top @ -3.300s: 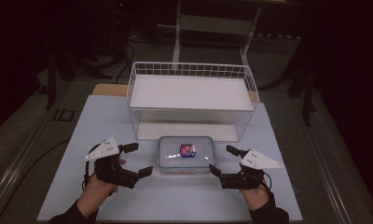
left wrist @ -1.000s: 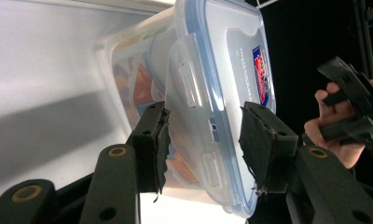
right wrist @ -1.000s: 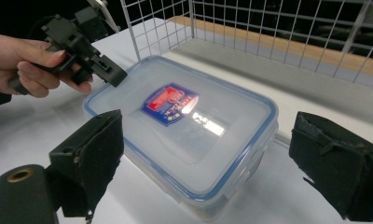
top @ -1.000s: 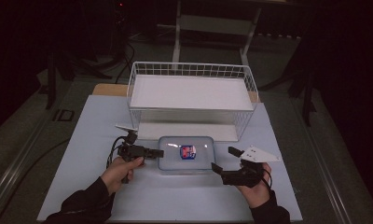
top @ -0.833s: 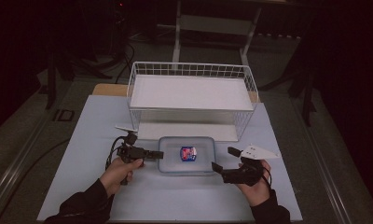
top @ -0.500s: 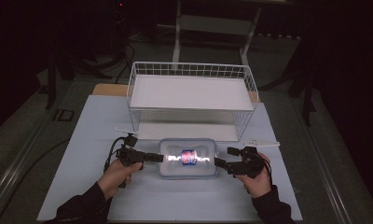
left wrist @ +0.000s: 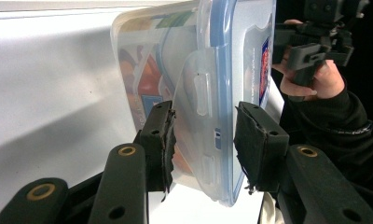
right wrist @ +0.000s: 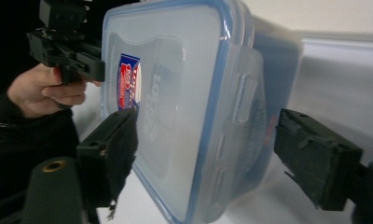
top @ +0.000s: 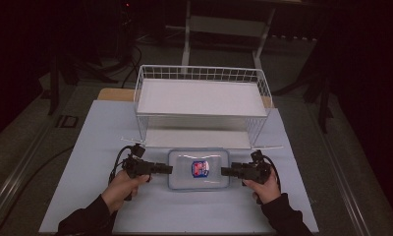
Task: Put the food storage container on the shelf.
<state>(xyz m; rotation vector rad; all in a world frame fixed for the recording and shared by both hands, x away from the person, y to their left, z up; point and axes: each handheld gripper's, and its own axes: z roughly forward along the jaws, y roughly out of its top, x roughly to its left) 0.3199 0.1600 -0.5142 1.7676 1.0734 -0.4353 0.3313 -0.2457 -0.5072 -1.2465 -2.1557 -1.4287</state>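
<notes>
Both grippers are now closing in from the sides, so I'm straddling the clip-lid food container (top: 198, 168), sitting before the wire basket (top: 200, 73), with left gripper (left wrist: 204, 133) and right gripper (right wrist: 208, 154) gaping around its slick, rigid end latches.

On the table (top: 86, 196) we saw the lidded container (top: 198, 169) lying just in front of the wire basket (top: 202, 98), with the left gripper (top: 166, 169) at its left end and the right gripper (top: 226, 171) at its right.
</notes>
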